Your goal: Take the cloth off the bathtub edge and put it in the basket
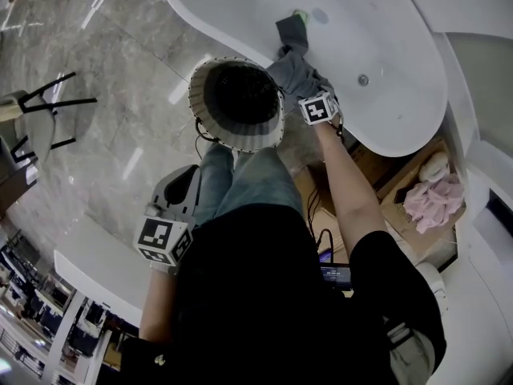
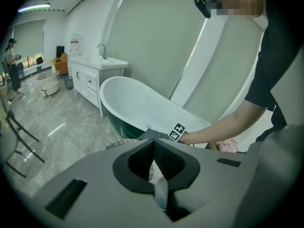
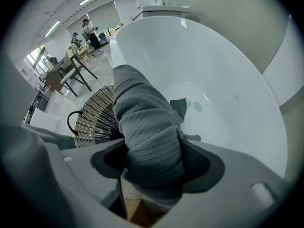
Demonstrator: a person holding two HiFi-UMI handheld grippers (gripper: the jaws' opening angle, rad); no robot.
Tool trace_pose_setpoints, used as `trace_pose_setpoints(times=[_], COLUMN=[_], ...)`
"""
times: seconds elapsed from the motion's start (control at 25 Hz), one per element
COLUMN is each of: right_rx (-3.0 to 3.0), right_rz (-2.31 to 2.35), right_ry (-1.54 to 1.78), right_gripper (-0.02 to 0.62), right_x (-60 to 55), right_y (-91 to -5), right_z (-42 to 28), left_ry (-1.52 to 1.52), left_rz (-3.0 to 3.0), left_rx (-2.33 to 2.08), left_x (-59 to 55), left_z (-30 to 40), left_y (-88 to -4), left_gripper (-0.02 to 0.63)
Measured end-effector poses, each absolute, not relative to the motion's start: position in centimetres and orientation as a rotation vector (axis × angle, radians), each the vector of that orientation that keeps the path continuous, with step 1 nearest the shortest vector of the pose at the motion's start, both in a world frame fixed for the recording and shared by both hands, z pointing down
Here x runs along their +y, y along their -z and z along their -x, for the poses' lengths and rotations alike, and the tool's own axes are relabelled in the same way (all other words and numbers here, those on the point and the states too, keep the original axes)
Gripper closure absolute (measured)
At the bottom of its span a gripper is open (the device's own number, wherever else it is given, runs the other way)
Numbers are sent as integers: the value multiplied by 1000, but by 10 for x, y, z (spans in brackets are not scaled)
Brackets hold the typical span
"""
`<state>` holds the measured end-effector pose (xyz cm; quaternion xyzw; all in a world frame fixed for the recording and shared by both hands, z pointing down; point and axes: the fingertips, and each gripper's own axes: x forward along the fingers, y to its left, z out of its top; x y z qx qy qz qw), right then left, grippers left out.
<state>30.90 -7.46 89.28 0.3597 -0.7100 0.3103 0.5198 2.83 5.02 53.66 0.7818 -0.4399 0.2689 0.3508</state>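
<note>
The grey ribbed cloth (image 1: 295, 64) hangs over the near rim of the white bathtub (image 1: 200, 18), one end trailing down inside the tub. My right gripper (image 1: 314, 95) is at the rim, shut on the bunched cloth (image 3: 147, 127), which fills the space between the jaws of that gripper (image 3: 154, 163). The round wicker basket (image 1: 240, 139) stands on the floor right beside the tub, just left of the cloth; its ribbed wall (image 3: 97, 122) shows beside the cloth. My left gripper (image 1: 186, 179) hangs low by the person's leg, shut and holding nothing (image 2: 154, 148).
A cardboard box with a pink cloth (image 1: 433, 199) sits right of the tub's end. A black-legged chair (image 1: 40, 111) stands on the marble floor at left. A white vanity with a tap (image 2: 92, 75) is beyond the tub. A white counter (image 1: 96, 267) lies near my left side.
</note>
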Motion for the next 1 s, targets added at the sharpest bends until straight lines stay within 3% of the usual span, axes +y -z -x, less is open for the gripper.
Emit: trace_pose_setpoints(times=[0.32,0.4,1.0], right_rx=[-1715,-1733,-1852], right_rz=[-763,-806,-1088], right_ry=[-538,-559,-678], right_gripper=[400,514,525], right_x=[-69,-68,-63], right_y=[-864,-852,-752], right_z=[-307,-306,-297], left_ry=[-671,-655,-586], left_rz=[-2041,-2043,-2145], left_rx=[-1127,-1127,-1110], left_x=[55,54,48], left_z=[-27,-26,-13], left_y=[-535,-533,-506], left_gripper=[592,592,592])
